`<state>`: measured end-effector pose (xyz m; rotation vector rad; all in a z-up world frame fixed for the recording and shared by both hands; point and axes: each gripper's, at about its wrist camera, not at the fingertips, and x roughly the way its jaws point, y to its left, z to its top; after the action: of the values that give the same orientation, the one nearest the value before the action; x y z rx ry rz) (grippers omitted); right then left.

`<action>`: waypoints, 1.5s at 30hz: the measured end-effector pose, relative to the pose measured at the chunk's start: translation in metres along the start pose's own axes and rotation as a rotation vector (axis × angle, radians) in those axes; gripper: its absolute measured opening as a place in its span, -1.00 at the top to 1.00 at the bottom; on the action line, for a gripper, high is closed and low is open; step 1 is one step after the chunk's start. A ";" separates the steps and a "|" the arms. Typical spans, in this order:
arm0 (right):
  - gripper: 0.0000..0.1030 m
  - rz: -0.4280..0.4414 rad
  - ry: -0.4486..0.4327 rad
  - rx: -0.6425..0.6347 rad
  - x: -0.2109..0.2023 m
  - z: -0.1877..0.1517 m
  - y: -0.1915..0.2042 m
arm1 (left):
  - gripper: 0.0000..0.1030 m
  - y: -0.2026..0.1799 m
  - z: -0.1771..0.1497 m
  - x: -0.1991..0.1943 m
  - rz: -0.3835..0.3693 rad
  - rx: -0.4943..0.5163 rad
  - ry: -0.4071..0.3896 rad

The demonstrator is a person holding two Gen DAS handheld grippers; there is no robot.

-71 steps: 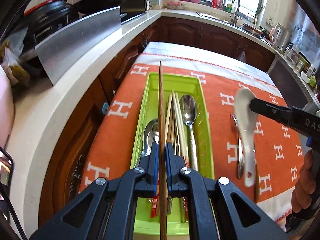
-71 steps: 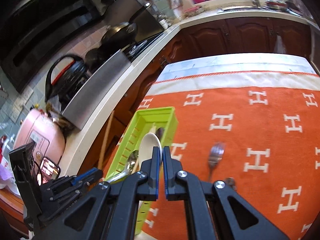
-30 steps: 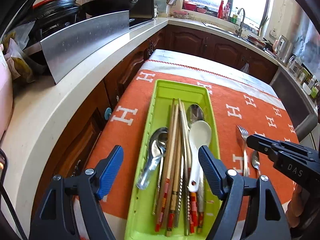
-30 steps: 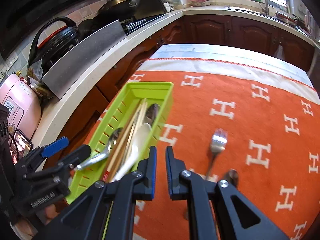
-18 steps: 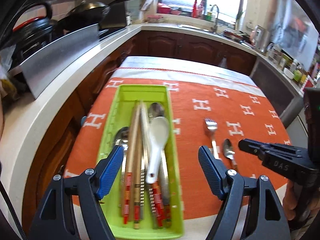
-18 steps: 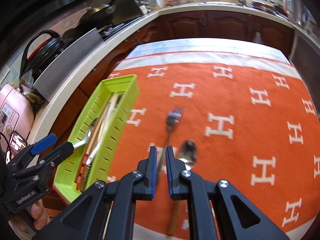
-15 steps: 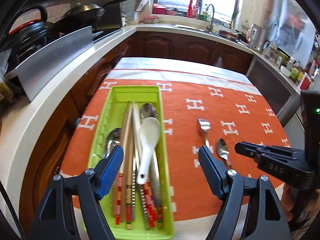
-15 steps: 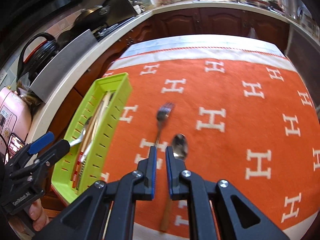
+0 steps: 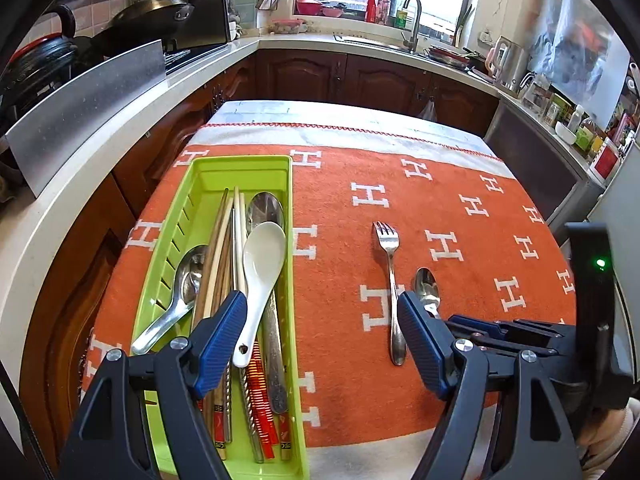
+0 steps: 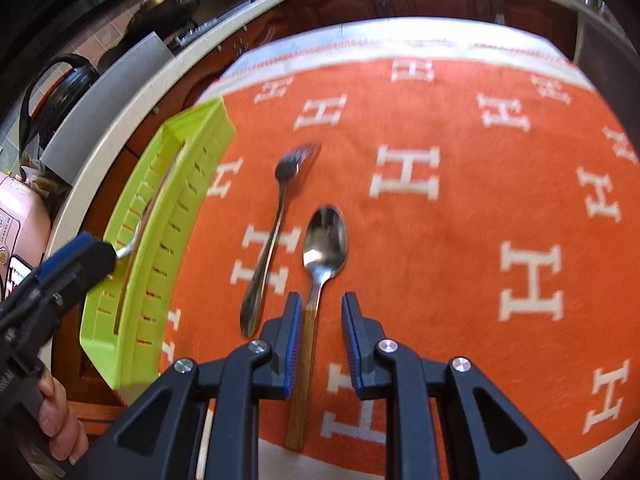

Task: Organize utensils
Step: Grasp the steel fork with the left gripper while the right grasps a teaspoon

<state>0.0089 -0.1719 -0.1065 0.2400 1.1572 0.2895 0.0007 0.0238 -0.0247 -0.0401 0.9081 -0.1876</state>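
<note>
A green utensil tray lies on the left of the orange cloth. It holds chopsticks, metal spoons and a white ceramic spoon. A metal fork and a wooden-handled spoon lie on the cloth to the tray's right. My left gripper is wide open and empty above the tray's near end. My right gripper is open, low over the cloth, its fingers on either side of the spoon's handle.
The orange cloth covers a table with a white near hem. A white counter with a steel panel, pots and a pan runs along the left. A sink and cabinets stand at the back.
The chopstick and white spoon went into the tray and both grippers let go. My right gripper moved right and down to the wooden-handled spoon and opened around its handle. The left stays open.
</note>
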 end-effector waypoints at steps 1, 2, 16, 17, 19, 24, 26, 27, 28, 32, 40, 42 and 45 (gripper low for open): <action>0.60 -0.007 0.005 -0.011 0.001 0.000 0.002 | -0.46 -0.001 0.001 0.001 -0.002 0.000 0.003; 0.60 -0.015 -0.004 -0.026 0.000 0.000 0.004 | -0.46 -0.001 0.001 0.003 -0.003 -0.001 0.007; 0.88 -0.146 -0.061 -0.161 -0.003 -0.008 0.013 | -0.46 -0.019 0.012 0.025 -0.053 0.028 0.069; 0.89 -0.141 -0.067 -0.127 -0.005 -0.006 0.005 | -0.46 -0.022 0.014 0.031 -0.069 0.026 0.088; 0.89 -0.133 -0.076 -0.071 -0.008 0.000 -0.010 | -0.39 -0.027 0.017 0.041 -0.098 0.014 0.124; 0.88 -0.121 -0.094 0.026 -0.014 0.007 -0.040 | 0.04 -0.042 0.027 0.069 -0.132 0.000 0.188; 0.88 -0.108 -0.099 0.054 -0.015 0.008 -0.048 | 0.21 -0.048 0.032 0.080 -0.134 -0.006 0.203; 0.88 -0.099 -0.101 0.065 -0.016 0.008 -0.052 | 0.23 -0.049 0.033 0.084 -0.135 -0.008 0.209; 0.88 -0.089 -0.102 0.072 -0.016 0.008 -0.055 | 0.25 -0.052 0.036 0.093 -0.128 -0.012 0.226; 0.88 -0.057 -0.106 0.079 -0.017 0.007 -0.060 | 0.39 -0.059 0.039 0.116 -0.098 -0.023 0.268; 0.88 -0.001 -0.117 0.073 -0.016 0.008 -0.067 | 0.62 -0.068 0.038 0.138 -0.019 -0.011 0.260; 0.88 0.008 -0.121 0.073 -0.016 0.007 -0.068 | 0.77 -0.068 0.038 0.139 0.000 -0.005 0.245; 0.88 0.019 -0.127 0.075 -0.015 0.007 -0.069 | 0.91 -0.065 0.038 0.141 0.005 -0.018 0.212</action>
<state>0.0171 -0.2426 -0.1134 0.3312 1.0419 0.2444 0.1054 -0.0665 -0.1039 -0.0354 1.1215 -0.1817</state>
